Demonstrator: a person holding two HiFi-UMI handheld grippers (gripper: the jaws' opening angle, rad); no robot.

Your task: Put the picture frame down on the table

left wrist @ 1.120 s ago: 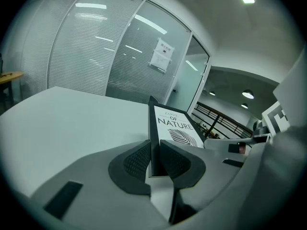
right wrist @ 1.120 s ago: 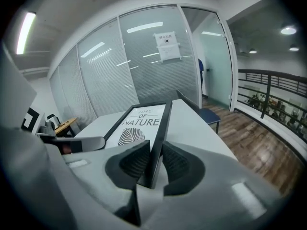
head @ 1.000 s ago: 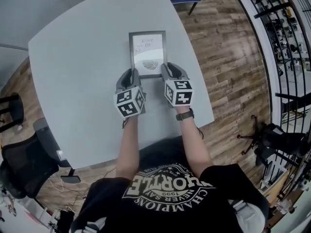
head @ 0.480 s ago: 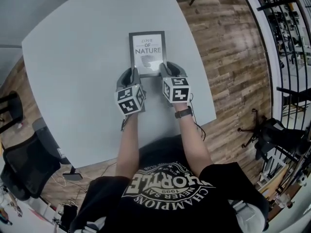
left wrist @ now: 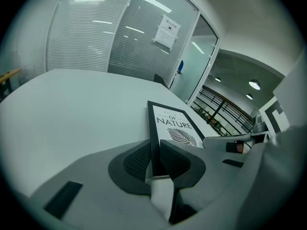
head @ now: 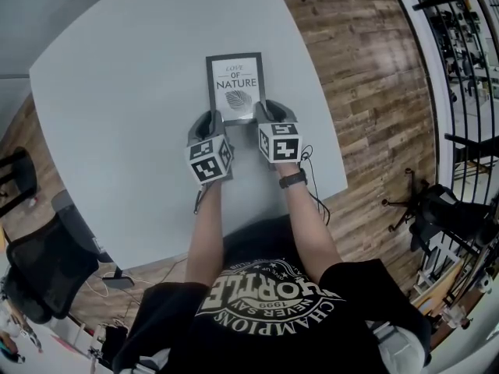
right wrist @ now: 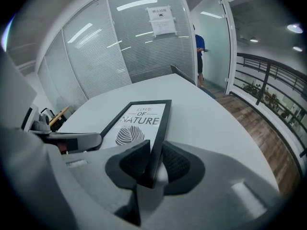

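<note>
The picture frame (head: 235, 86) is black-edged with a white print reading "LOVE OF NATURE" and a leaf. It is level, low over the grey table (head: 117, 107); I cannot tell whether it touches. My left gripper (head: 210, 125) is shut on the frame's near left edge, and my right gripper (head: 266, 117) is shut on its near right edge. In the left gripper view the frame (left wrist: 175, 128) runs away from the left gripper (left wrist: 154, 158). The right gripper view shows the frame (right wrist: 139, 121) held edge-on in the right gripper (right wrist: 154, 161).
The table's right edge (head: 331, 154) borders wood flooring (head: 374, 92). A black office chair (head: 39, 263) stands at the near left and another chair base (head: 437, 216) at the right. A glass partition (left wrist: 120, 37) lies beyond the table, where a person (right wrist: 199, 44) stands in a doorway.
The frame has levelled out: its print was washed out by glare and now reads plainly. Both grippers have shifted slightly forward while still holding it.
</note>
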